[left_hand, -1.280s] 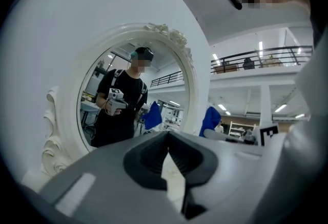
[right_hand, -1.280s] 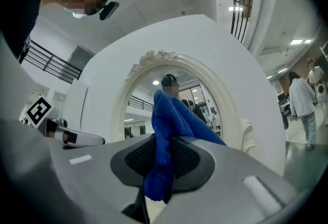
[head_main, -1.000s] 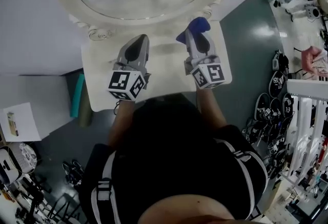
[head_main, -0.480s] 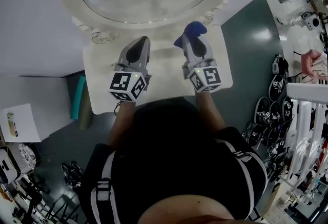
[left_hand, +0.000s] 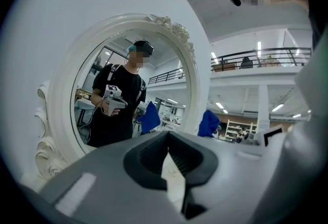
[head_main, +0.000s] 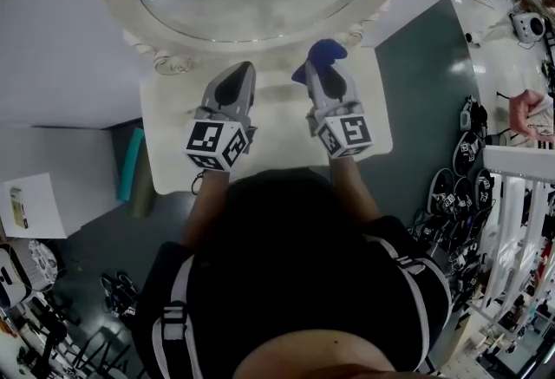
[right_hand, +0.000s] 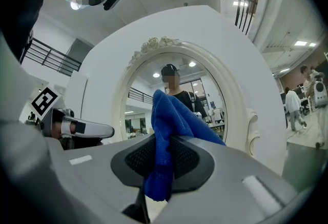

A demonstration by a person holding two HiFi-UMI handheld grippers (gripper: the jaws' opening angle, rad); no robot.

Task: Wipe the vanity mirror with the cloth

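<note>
- Left hand-held gripper hovering over tabletop, jaws together, carrying nothing.
- Vanity mirror standing upright at tabletop's far edge, glass facing both grippers, straight ahead of tips.
- Right hand-held gripper clamping blue cloth; cloth sticking forward, near mirror's lower right rim, apparently not touching.
- Right side lying nearer the glass; wiping likely needing forward-and-up reach.

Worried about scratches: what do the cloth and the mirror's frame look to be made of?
The cloth looks like soft blue microfibre or terry, by its fuzzy nap. The mirror frame looks like smooth white painted wood or resin, with moulded scrolls.
</note>
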